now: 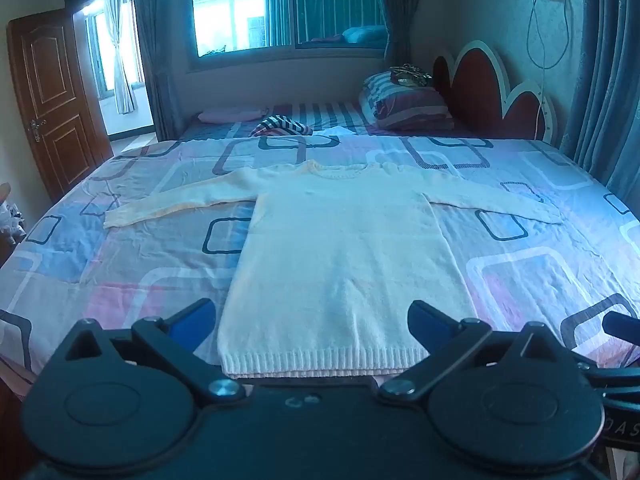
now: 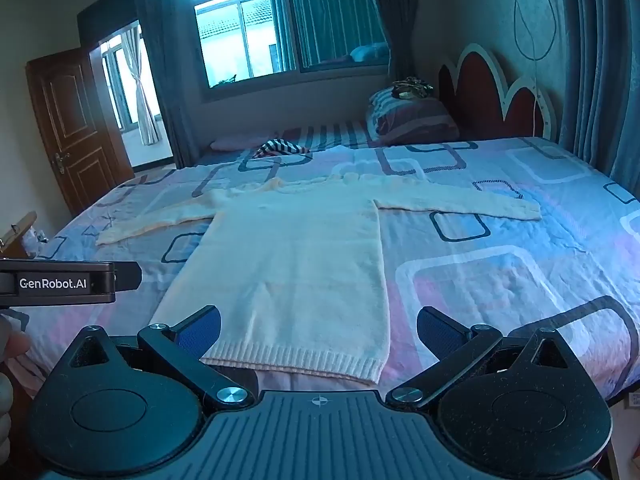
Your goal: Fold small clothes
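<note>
Cream sweater [image 1: 344, 256] lies flat on the bed [image 1: 120, 264], front down or up cannot be told, neck away from the grippers, both sleeves stretched out to the sides. Ribbed hem [image 1: 320, 362] is at the near edge of the bed, just ahead of the left gripper [image 1: 312, 322].

Left gripper: jaws spread wide, nothing between the pads; the hem sits in line with the gap, just below the fingertips, not touched as far as can be seen. Blue pads [image 1: 192, 322] visible on both fingers.

Right gripper [image 2: 318, 330]: jaws likewise wide apart, holding nothing. The sweater's hem corner lies just ahead of its gap and left of centre; the right pad is over bare bedspread.

From the right wrist view, the left gripper's body shows at the left edge, beside the bed; fingertips of a hand [image 2: 12, 346] below it.

No containers in sight. Farther from the grippers, past the sweater's neck: a striped cloth [image 1: 282, 126], a pink folded item [image 1: 232, 114], and a striped pillow [image 1: 404, 102] against the headboard [image 1: 480, 84].
</note>
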Tool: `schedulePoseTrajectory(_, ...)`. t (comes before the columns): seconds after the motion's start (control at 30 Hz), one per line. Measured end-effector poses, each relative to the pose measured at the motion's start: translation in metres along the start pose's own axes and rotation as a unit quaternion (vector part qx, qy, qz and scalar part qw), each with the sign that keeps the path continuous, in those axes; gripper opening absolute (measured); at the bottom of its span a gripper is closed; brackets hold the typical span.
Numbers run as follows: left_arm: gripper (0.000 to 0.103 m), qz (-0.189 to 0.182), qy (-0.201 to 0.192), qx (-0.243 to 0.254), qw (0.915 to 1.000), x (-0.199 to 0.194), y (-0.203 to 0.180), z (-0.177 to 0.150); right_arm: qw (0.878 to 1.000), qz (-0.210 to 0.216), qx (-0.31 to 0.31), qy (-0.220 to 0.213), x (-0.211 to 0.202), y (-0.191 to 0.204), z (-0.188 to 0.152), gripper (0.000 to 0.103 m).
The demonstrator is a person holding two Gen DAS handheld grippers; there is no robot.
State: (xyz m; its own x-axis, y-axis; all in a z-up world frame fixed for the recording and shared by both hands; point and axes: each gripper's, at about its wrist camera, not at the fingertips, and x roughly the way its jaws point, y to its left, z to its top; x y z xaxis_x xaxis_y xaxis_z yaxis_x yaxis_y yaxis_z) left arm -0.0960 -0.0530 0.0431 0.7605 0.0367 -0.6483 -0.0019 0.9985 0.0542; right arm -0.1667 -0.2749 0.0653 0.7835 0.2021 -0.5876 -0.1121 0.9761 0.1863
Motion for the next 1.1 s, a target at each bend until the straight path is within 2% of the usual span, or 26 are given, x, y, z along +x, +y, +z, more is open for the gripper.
schedulePoseTrajectory(0.47, 0.102, -0.001, 0.002, 0.002, 1.0, -0.002, -0.002, 0.0, 1.0, -0.001, -0.002, -0.004, 0.0, -0.001, -0.004, 0.103)
schedulePoseTrajectory(1.1, 0.102, 0.006, 0.0, 0.001, 1.0, 0.0, -0.005, -0.006, 1.0, -0.013, 0.013, -0.01, 0.003, -0.007, 0.007, 0.103)
